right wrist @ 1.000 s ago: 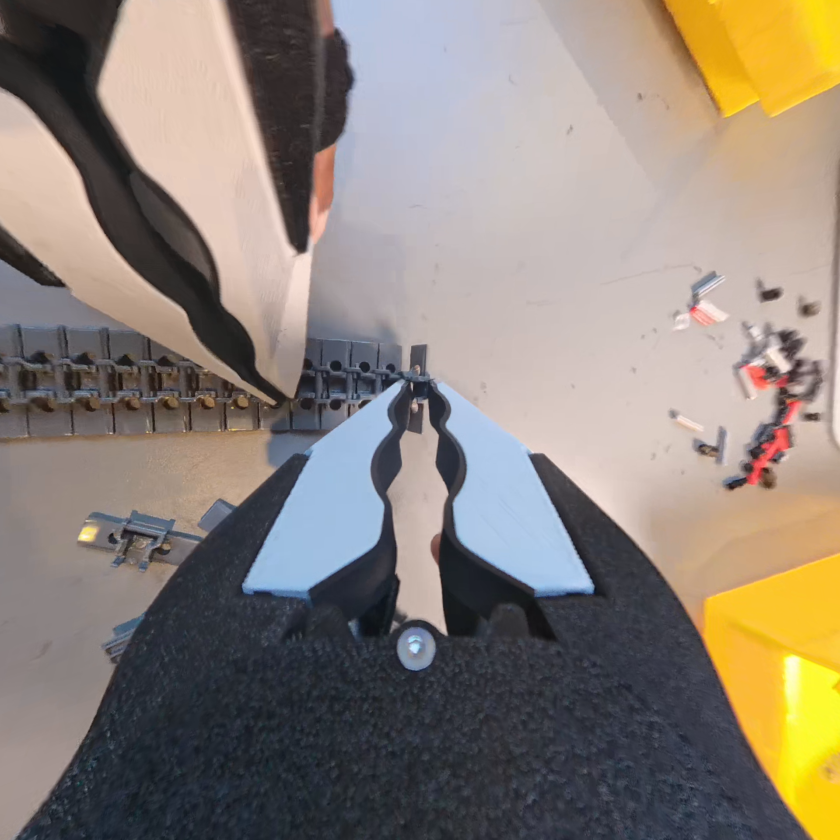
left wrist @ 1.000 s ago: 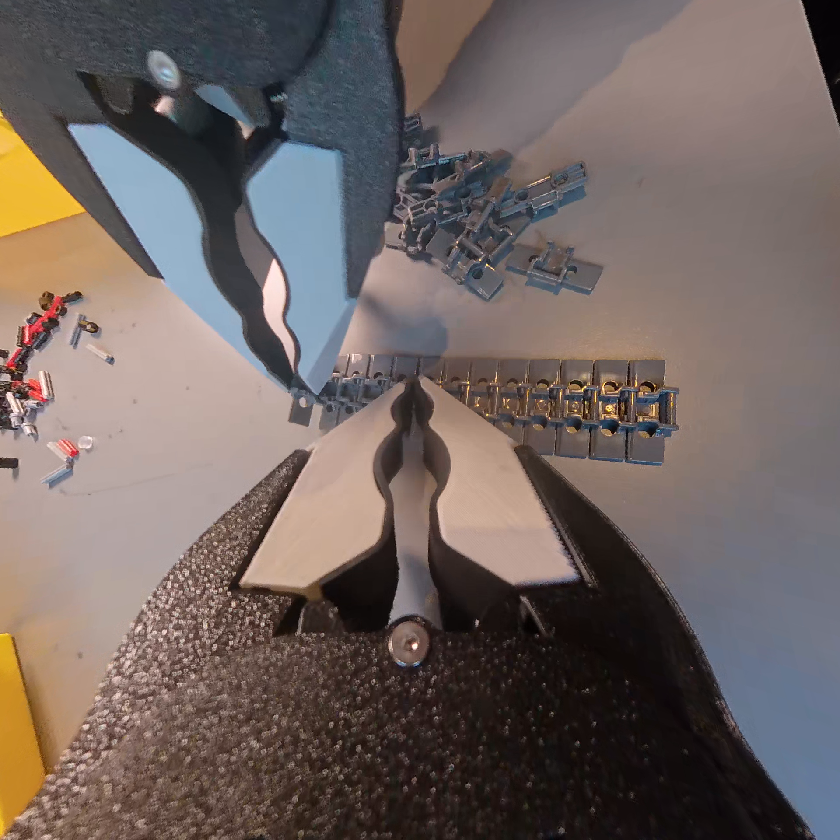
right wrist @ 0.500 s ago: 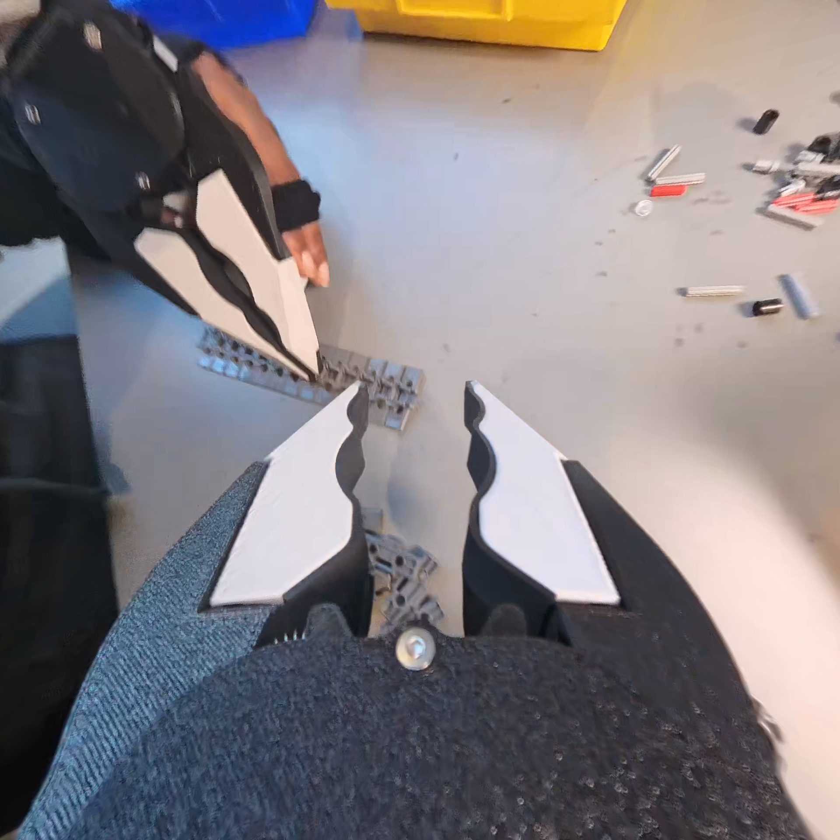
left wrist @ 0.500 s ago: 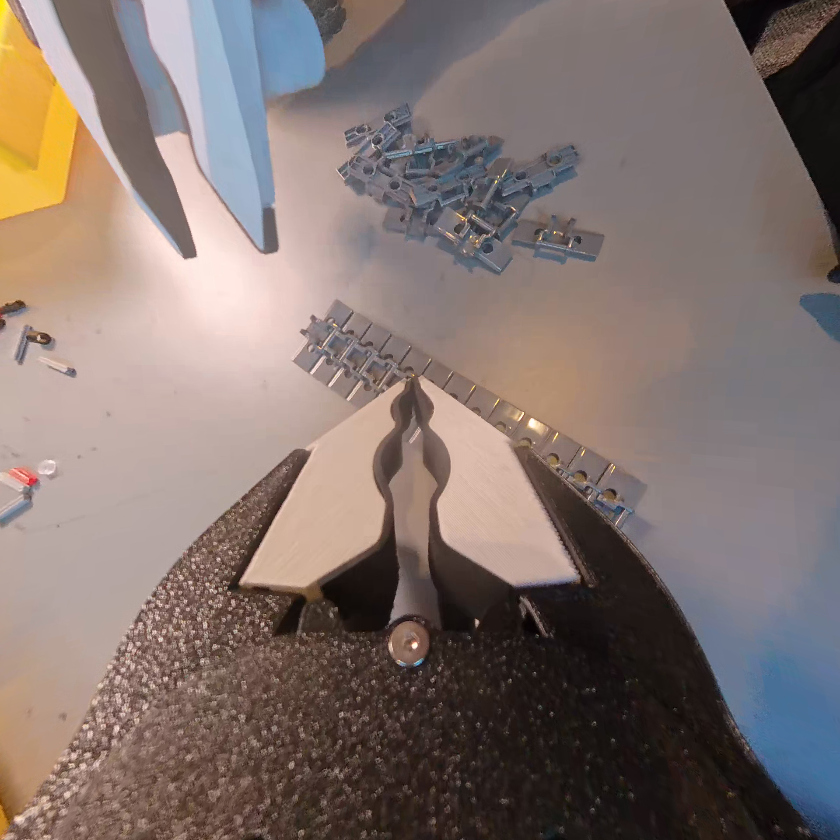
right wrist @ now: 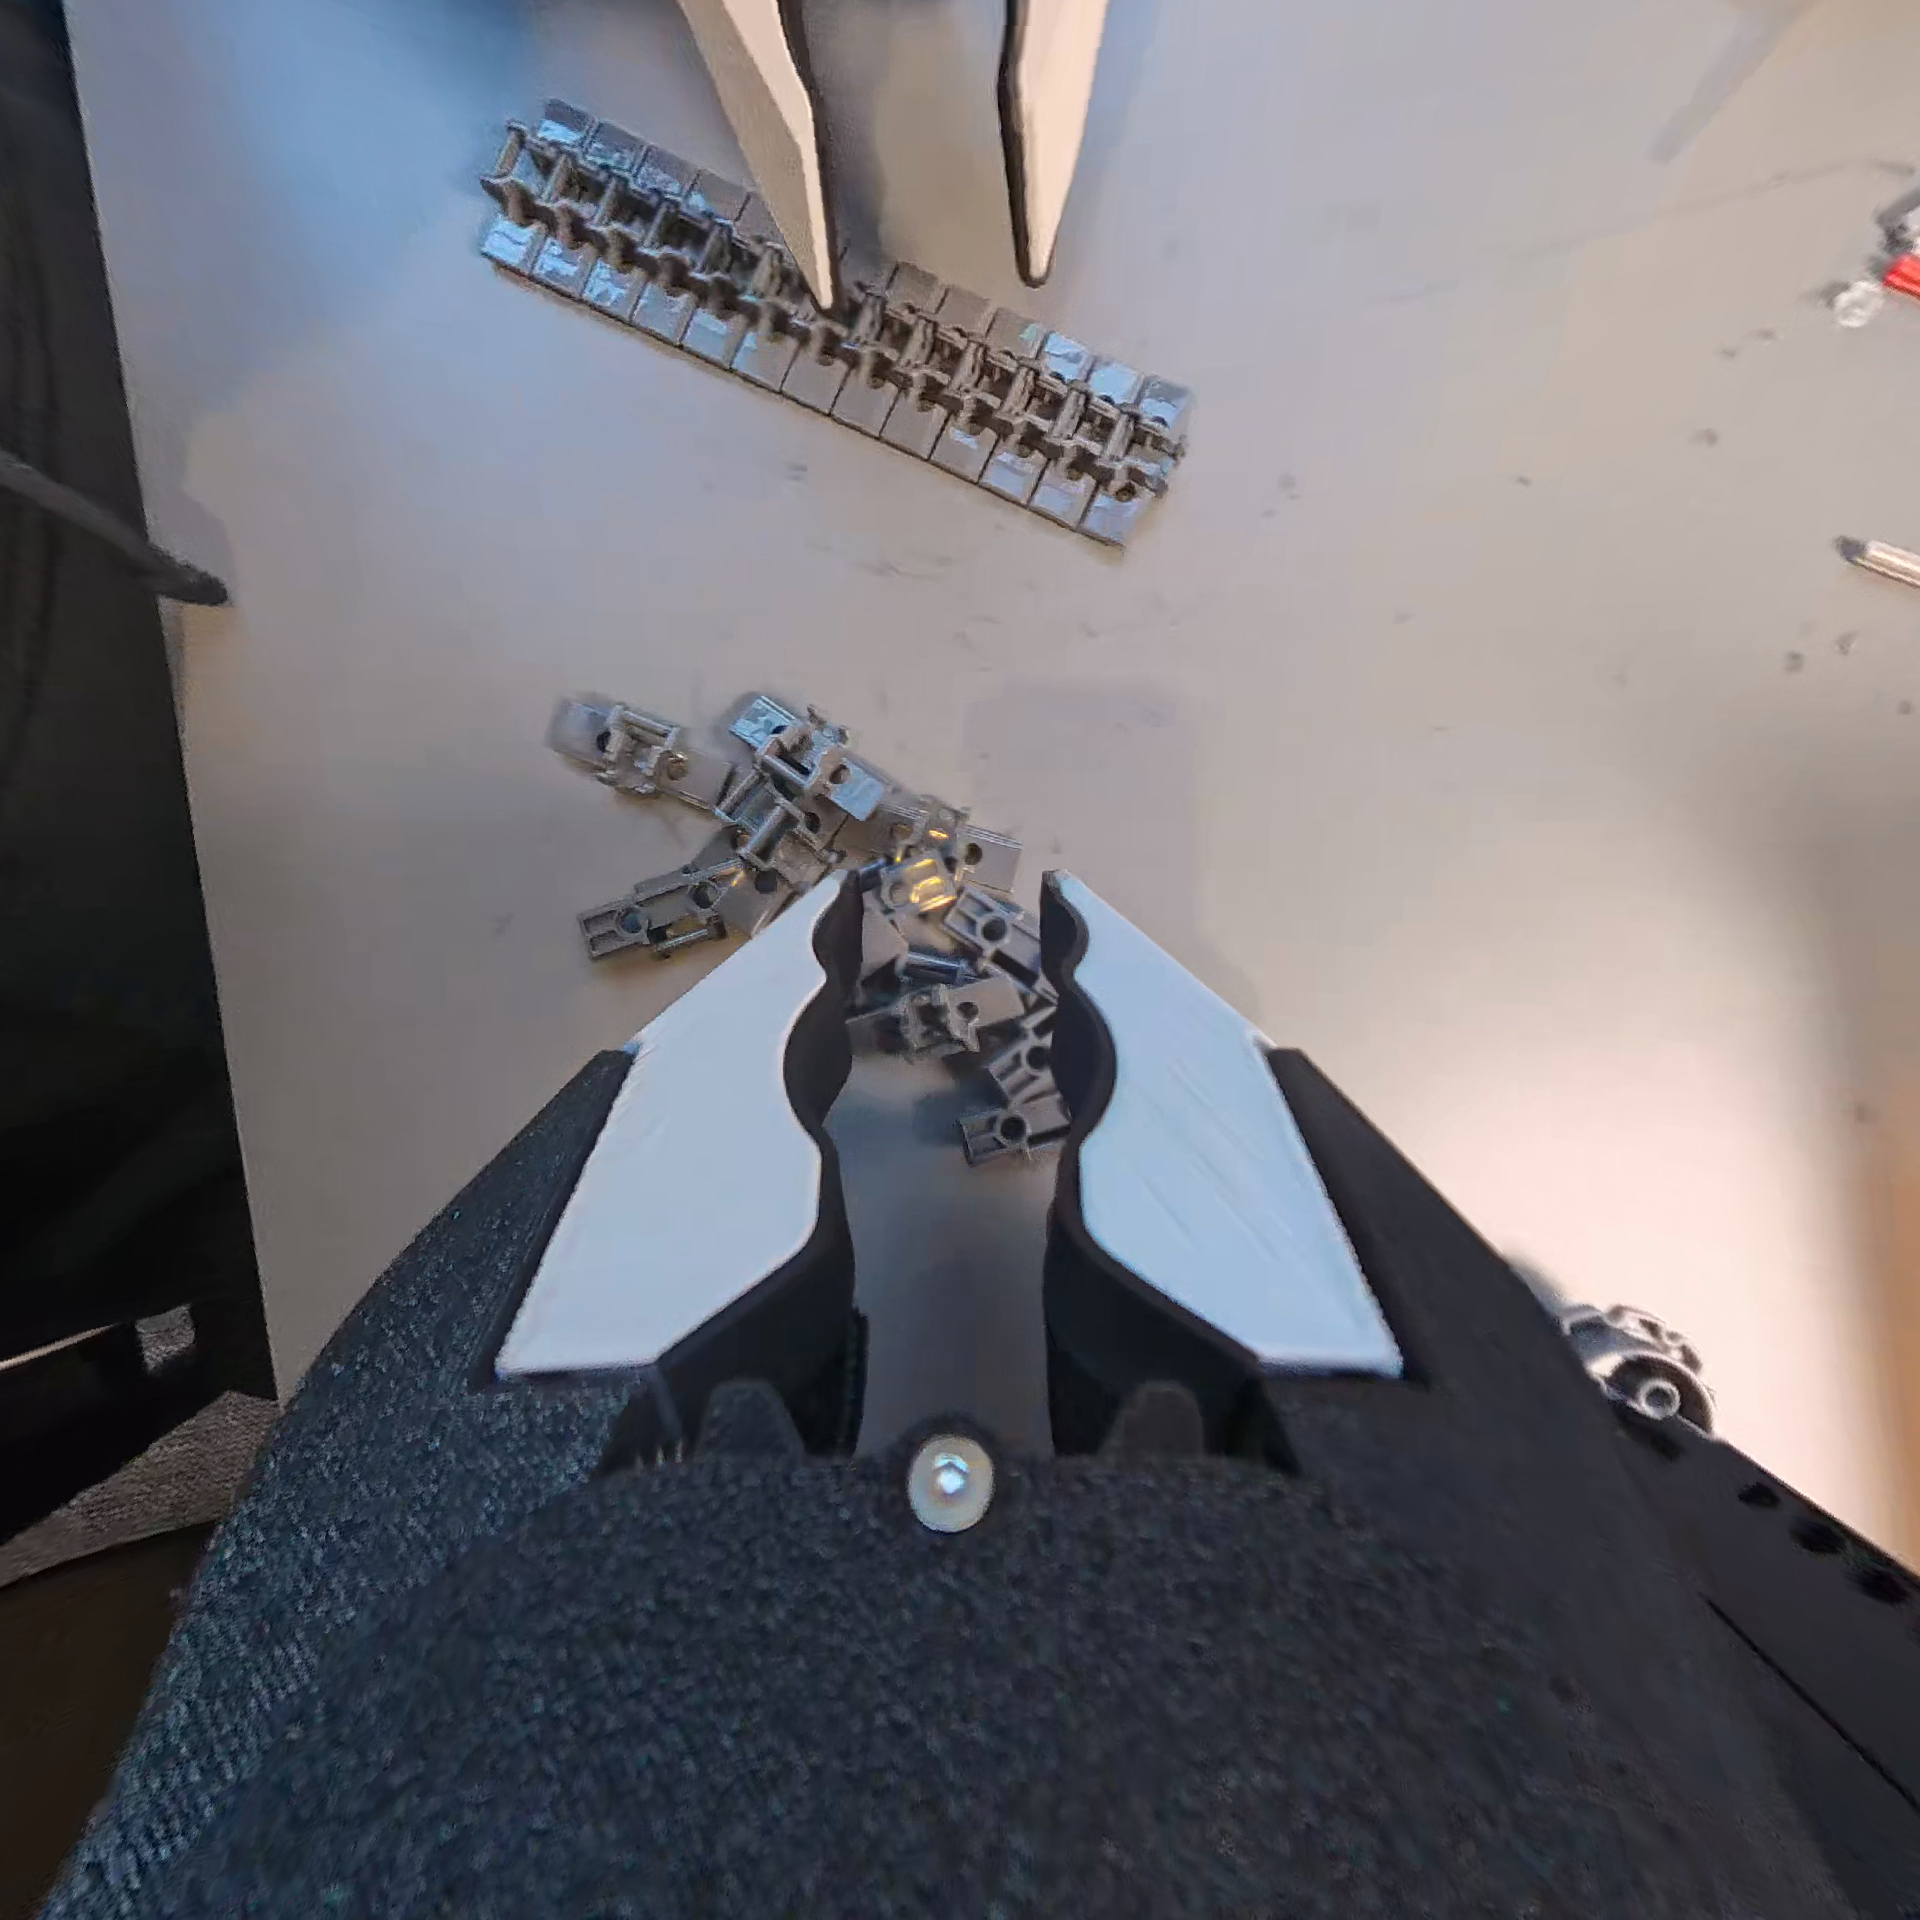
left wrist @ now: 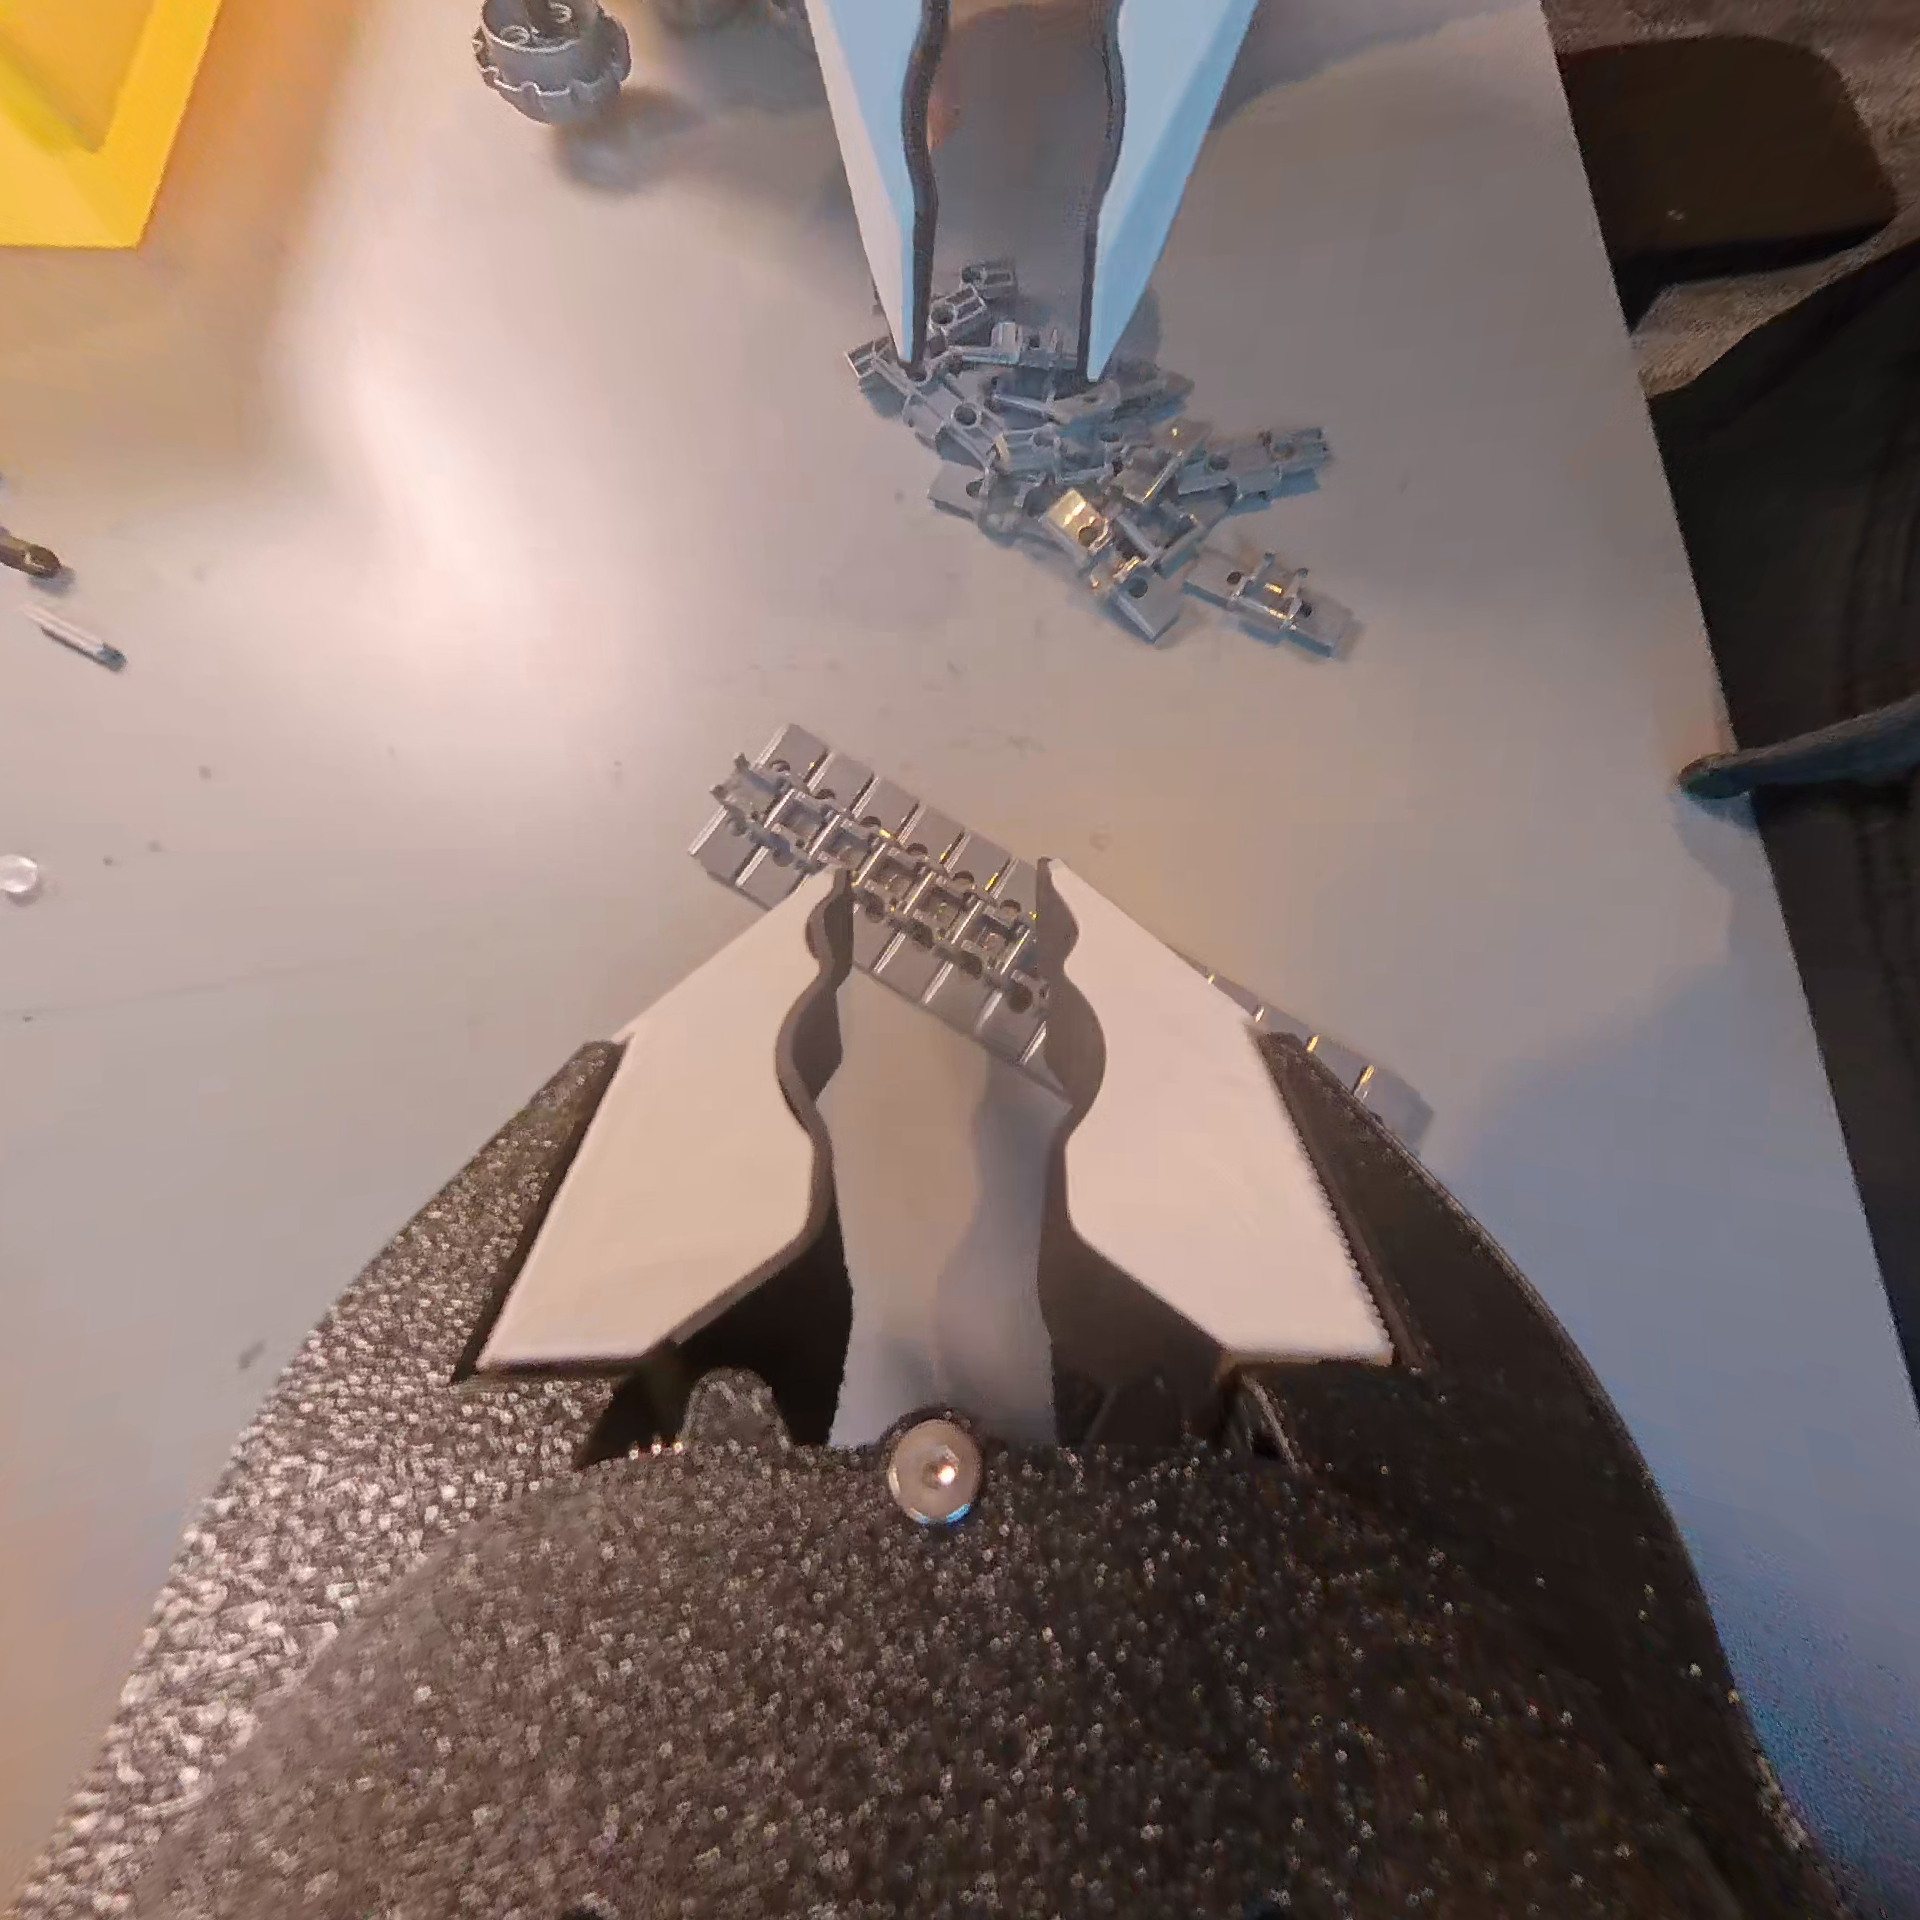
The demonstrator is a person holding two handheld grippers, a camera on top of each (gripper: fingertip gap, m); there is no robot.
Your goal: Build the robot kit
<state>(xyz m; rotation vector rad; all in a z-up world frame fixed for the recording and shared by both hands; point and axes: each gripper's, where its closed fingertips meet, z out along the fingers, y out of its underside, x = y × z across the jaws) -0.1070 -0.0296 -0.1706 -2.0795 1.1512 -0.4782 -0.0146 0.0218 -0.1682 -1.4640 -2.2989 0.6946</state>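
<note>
A grey track chain of linked plastic pieces (left wrist: 831, 842) lies flat on the grey table (left wrist: 416, 520); it also shows in the right wrist view (right wrist: 1039, 416). My left gripper (left wrist: 940, 883) is open, its fingertips straddling the chain's middle without gripping it. A loose pile of grey track links (left wrist: 1101, 468) lies farther off; it also shows in the right wrist view (right wrist: 790, 831). My right gripper (right wrist: 951, 888) is open and empty, fingertips either side of the pile's near part. Each gripper shows in the other's view, the right one (left wrist: 1003, 353) and the left one (right wrist: 930, 281).
A yellow bin (left wrist: 73, 125) stands at the far left. A grey gear wheel (left wrist: 551, 57) lies beyond the pile. Small pins and red pieces (right wrist: 1901, 260) are scattered at the table's side. A dark chair or cloth (left wrist: 1766, 312) lies past the table's right edge. The left gripper's tips are roughly 12 cm from the right gripper's.
My right gripper let go of the chain's end, opened and moved over to the loose pile. My left gripper opened from shut on the chain. The chain now lies diagonally.
</note>
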